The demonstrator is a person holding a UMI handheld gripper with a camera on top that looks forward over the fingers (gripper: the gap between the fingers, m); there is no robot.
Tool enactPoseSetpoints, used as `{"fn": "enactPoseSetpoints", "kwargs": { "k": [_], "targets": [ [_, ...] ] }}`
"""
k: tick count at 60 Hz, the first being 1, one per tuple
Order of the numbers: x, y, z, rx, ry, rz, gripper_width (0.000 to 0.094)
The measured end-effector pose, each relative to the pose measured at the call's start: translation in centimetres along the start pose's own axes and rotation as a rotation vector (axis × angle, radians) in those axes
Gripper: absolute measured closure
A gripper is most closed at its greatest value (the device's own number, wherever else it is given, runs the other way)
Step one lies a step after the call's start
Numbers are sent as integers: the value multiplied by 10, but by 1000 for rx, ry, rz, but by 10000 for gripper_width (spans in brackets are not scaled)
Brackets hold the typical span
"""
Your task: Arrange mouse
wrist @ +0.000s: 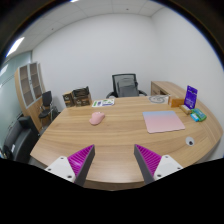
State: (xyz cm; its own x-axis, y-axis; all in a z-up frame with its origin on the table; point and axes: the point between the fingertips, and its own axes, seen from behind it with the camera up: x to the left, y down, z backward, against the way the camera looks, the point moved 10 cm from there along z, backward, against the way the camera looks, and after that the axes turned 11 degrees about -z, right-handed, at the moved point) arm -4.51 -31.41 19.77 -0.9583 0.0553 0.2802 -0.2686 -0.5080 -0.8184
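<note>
**Wooden table and what lies on it**

A wooden table [110, 135] carries a pink mouse [97, 118] left of centre, a pink mat [163, 122] to its right, a teal object [198, 116], a small white item [190, 142], and papers [104, 102] at the far edge.

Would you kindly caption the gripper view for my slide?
Open gripper faces a wooden table with a pink mouse and mouse pad.

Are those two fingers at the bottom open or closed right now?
Open. The fingers stand wide apart with bare table showing between them, holding nothing; the pink mouse lies well beyond them.
</note>
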Motion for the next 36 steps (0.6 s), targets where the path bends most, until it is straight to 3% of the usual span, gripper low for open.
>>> {"fn": "enactPoseSetpoints", "kwargs": {
  "k": [15,36],
  "targets": [
    [45,-23,-42,-17,-17,-1,108],
    [113,-11,-224,64,-51,-8,111]
  ]
}}
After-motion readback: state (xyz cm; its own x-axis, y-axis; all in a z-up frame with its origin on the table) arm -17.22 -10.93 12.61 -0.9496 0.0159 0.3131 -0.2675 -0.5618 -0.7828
